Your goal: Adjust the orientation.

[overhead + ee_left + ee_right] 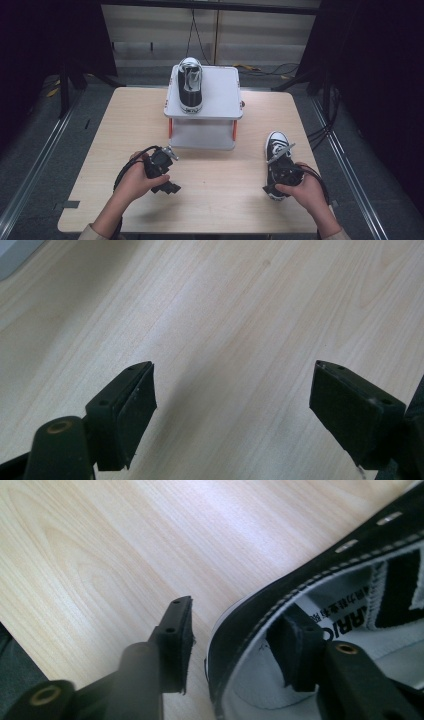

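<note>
While the left hand-held gripper (167, 172) sits near the front left part of the tabletop (215, 200), its jaws stand wide apart with nothing between them; in the left gripper view its pads (135, 410) frame only bare wood grain. The person's left hand (135, 180) wraps its body, and a black cable loops beside the wrist.

Toward the middle of the far edge stands a small white stand (220, 95) with red legs, two flat levels one above the other. On the left part of its top level rests a black shoe (190, 85) with a white toe cap, toe pointing away from the person. The lower level looks bare as far as can be seen.

Near the right edge of the tabletop, toward the front, lies a second black shoe (277, 155), toe also pointing away, resting on the wood. The right hand-held gripper (280, 172) is over its heel end, held by the right hand (307, 192). In the right gripper view one jaw sits inside the shoe's opening against the white lining (260, 680) and the other stands outside the black wall (240, 630), with a visible gap to the outer pad (180, 645). The jaws are partly open, straddling the wall without pressing on it.
</note>
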`<state>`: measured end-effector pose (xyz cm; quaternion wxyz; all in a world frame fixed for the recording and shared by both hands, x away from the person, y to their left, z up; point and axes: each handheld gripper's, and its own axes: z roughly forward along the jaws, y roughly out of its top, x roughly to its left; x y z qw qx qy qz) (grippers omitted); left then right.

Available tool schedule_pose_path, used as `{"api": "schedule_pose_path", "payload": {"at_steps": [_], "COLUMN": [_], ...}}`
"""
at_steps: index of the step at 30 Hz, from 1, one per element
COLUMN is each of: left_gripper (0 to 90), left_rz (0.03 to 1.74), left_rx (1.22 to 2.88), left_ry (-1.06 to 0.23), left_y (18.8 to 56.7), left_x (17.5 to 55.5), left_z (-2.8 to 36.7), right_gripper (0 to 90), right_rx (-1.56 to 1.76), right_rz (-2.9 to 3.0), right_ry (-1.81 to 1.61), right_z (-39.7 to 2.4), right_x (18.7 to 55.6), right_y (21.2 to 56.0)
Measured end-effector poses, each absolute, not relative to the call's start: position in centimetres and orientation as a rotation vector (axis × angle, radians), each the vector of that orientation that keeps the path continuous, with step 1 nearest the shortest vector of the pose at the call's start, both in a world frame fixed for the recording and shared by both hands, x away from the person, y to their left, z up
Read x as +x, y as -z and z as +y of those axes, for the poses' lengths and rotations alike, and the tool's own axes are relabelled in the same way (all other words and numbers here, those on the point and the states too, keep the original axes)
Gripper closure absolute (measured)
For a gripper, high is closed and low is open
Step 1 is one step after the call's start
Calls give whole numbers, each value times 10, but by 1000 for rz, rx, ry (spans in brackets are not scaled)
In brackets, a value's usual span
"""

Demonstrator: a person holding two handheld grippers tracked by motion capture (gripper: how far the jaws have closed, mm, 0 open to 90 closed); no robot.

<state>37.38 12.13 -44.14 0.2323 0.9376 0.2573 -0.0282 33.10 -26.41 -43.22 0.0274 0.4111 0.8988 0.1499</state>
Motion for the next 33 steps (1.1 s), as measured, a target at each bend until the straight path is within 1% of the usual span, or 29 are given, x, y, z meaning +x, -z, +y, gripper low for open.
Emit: {"api": "schedule_pose_path", "payload": {"at_steps": [1, 6, 14, 20, 25, 27, 28, 29, 30, 31, 32, 33], "left_gripper": [184, 184, 184, 184, 184, 184, 184, 184, 184, 184, 184, 184], "left_rz": [709, 713, 738, 727, 720, 716, 718, 718, 721, 721, 728, 729], "left_rx": [2576, 2582, 2554, 2578, 2581, 2580, 2579, 2579, 2576, 2576, 2572, 2571], "left_ry": [81, 81, 75, 75, 73, 74, 73, 73, 73, 73, 73, 71], "left_y": [442, 443, 441, 443, 442, 441, 441, 441, 441, 441, 441, 442], "left_x": [374, 373, 372, 373, 373, 372, 372, 372, 372, 372, 372, 373], "left_z": [122, 123, 123, 125, 125, 125, 125, 125, 125, 125, 125, 125], "right_gripper": [485, 462, 451, 449, 429, 472, 514, 514, 548, 616, 660, 679], "right_rx": [1246, 1228, 1162, 1132, 1073, 1064, 1046, 1046, 1034, 1014, 1009, 1021], "right_rz": [2782, 2789, 2822, 2821, 2828, 2834, 2845, 2845, 2842, 2834, 2814, 2818], "right_ry": [-449, -455, -419, -434, -412, -400, -373, -373, -356, -339, -333, -346], "right_z": [-262, -265, -266, -268, -265, -264, -262, -262, -261, -260, -261, -262], "right_x": [330, 325, 318, 315, 312, 313, 314, 314, 314, 314, 315, 316], "right_y": [431, 427, 433, 432, 432, 434, 438, 438, 440, 441, 439, 439]}}
